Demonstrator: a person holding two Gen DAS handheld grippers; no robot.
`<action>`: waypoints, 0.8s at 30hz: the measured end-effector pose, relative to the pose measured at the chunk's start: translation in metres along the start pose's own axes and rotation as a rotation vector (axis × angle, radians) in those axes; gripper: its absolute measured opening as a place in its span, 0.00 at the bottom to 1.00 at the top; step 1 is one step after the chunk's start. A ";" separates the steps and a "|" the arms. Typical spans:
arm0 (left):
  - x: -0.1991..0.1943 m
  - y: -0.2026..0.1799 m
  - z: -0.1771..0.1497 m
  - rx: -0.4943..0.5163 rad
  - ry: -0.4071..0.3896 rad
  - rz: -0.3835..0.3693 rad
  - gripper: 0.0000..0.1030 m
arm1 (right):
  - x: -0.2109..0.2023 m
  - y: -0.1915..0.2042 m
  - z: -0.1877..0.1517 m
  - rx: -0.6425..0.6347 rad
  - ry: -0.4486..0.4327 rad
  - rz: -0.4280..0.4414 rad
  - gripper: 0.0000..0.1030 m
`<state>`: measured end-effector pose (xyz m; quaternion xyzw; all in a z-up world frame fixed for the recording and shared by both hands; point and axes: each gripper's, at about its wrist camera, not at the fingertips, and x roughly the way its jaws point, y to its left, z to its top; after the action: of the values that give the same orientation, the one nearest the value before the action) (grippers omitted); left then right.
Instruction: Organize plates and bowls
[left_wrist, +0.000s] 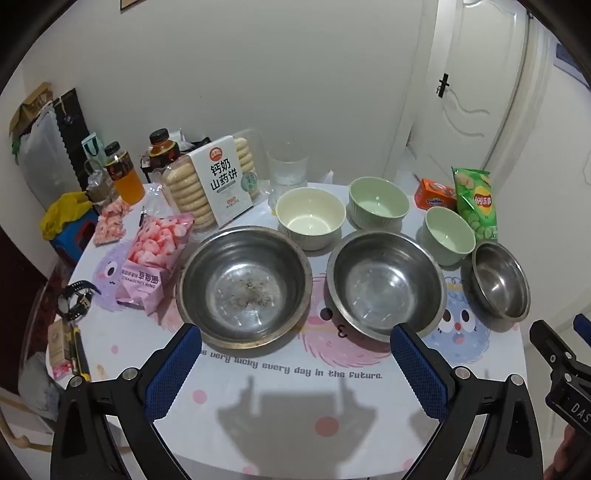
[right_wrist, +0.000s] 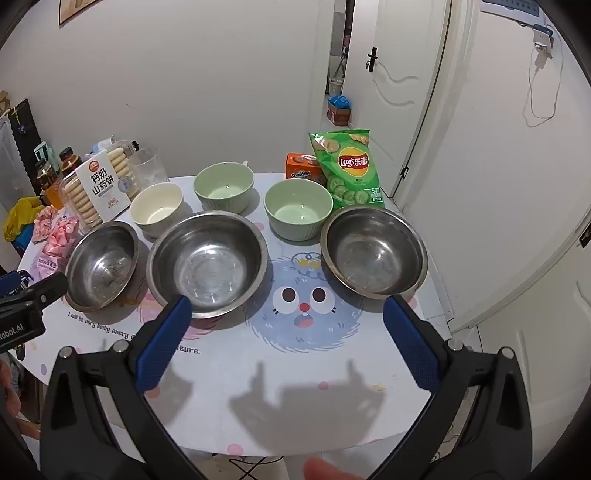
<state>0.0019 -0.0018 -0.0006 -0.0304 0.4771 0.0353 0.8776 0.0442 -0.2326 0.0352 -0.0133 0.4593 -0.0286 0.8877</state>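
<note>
Three steel bowls stand in a row on the round table: a left one (left_wrist: 243, 288) (right_wrist: 101, 266) with dark crumbs inside, a middle one (left_wrist: 386, 282) (right_wrist: 207, 262) and a smaller right one (left_wrist: 500, 278) (right_wrist: 373, 251). Behind them sit a cream ceramic bowl (left_wrist: 310, 216) (right_wrist: 157, 208) and two pale green ceramic bowls (left_wrist: 378, 206) (right_wrist: 223, 186) (left_wrist: 448, 234) (right_wrist: 297, 212). My left gripper (left_wrist: 295, 350) hangs open above the table's near edge, in front of the left and middle steel bowls. My right gripper (right_wrist: 288, 332) hangs open in front of the middle and right steel bowls. Nothing is between either pair of fingers.
Snacks crowd the back and left: a biscuit box (left_wrist: 218, 184), pink strawberry-ring bags (left_wrist: 151, 258), a green chips bag (right_wrist: 349, 166), an orange box (right_wrist: 303, 170), a glass (left_wrist: 288, 166) and juice bottles (left_wrist: 123, 173). A watch (left_wrist: 77, 301) lies at the left edge. A white door (right_wrist: 406, 92) stands behind.
</note>
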 end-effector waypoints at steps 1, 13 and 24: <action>0.001 -0.001 0.001 0.000 -0.002 -0.001 1.00 | 0.000 0.000 0.001 -0.003 -0.001 -0.002 1.00; -0.003 -0.003 0.002 0.006 -0.041 -0.008 1.00 | 0.007 -0.001 0.003 -0.004 0.014 0.008 1.00; -0.004 0.004 0.001 -0.004 -0.045 0.001 1.00 | 0.009 0.005 0.006 -0.013 0.027 -0.004 1.00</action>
<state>0.0000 0.0018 0.0033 -0.0313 0.4573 0.0375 0.8880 0.0545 -0.2279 0.0309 -0.0196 0.4713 -0.0277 0.8813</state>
